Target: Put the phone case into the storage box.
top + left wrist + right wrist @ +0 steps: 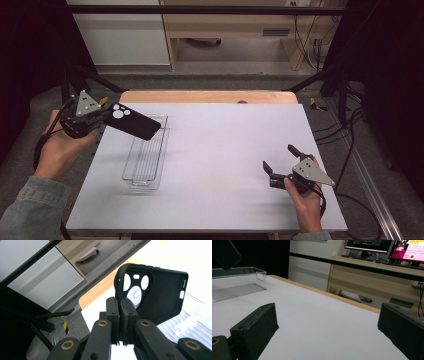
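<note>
Fingers of our left gripper [102, 116] were clamped together on one edge of the black phone case [131, 121], pinching it by the camera-cutout end; in the left gripper view the pads [128, 312] met on the case's rim [119, 282] with no gap between them. We held the case in the air, its long axis running out from the jaws toward the table's middle, tilted slightly down, so that its free end hung over the far end of the clear tray [145, 177]. The tray lay lengthwise toward us on the white table [225, 150], below and just beyond the pinch. Our right gripper [280, 162] rested well apart at the near right corner, jaws wide and holding nothing. We judged the left hand far nearer, needing only to swing the case in line with the tray and lower it.
</note>
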`<state>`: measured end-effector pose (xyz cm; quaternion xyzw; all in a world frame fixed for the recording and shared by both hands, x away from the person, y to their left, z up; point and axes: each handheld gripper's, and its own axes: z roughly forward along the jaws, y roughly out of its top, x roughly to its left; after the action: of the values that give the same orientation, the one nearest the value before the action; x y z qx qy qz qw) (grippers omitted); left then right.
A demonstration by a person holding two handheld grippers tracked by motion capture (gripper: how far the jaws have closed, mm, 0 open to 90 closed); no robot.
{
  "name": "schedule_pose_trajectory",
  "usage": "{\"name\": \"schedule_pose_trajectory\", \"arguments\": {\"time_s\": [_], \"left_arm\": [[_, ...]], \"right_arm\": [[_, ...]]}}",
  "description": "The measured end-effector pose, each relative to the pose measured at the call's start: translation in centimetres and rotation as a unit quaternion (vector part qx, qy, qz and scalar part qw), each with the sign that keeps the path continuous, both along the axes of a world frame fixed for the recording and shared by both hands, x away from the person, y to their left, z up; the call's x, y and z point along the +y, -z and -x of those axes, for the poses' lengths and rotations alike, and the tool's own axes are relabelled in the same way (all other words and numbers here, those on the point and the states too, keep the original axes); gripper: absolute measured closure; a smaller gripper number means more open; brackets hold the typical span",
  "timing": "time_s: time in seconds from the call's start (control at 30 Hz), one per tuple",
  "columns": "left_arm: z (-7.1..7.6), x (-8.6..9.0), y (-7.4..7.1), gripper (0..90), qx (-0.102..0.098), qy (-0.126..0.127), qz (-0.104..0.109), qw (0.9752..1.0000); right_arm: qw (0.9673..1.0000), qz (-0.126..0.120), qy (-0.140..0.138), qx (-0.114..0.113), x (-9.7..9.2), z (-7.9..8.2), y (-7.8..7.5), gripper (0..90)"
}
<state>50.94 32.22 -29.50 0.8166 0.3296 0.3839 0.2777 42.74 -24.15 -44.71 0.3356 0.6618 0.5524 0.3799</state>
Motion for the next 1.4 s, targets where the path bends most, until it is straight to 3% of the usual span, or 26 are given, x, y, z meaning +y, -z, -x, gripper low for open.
{"name": "schedule_pose_trajectory", "arguments": {"time_s": [0.17, 0.37, 1.4], "left_arm": [[-0.4, -0.7, 0.2, 85.9, 0.004, 0.005, -0.015, 0.9999], [-0.6, -0.9, 0.4, 85.9, 0.008, 0.007, -0.014, 0.9998], [-1.5, -2.3, 0.8, 85.8, 0.017, 0.03, -0.065, 0.9973]], "right_arm": [[1.0, 0.001, -0.002, 0.0, 0.0, 0.0, 0.0, 3.2], [1.0, -0.001, -0.002, 0.0, 0.0, 0.1, 0.1, 3.3], [1.0, -0.003, -0.004, 0.002, 0.0, 0.0, 0.2, 3.5]]}}
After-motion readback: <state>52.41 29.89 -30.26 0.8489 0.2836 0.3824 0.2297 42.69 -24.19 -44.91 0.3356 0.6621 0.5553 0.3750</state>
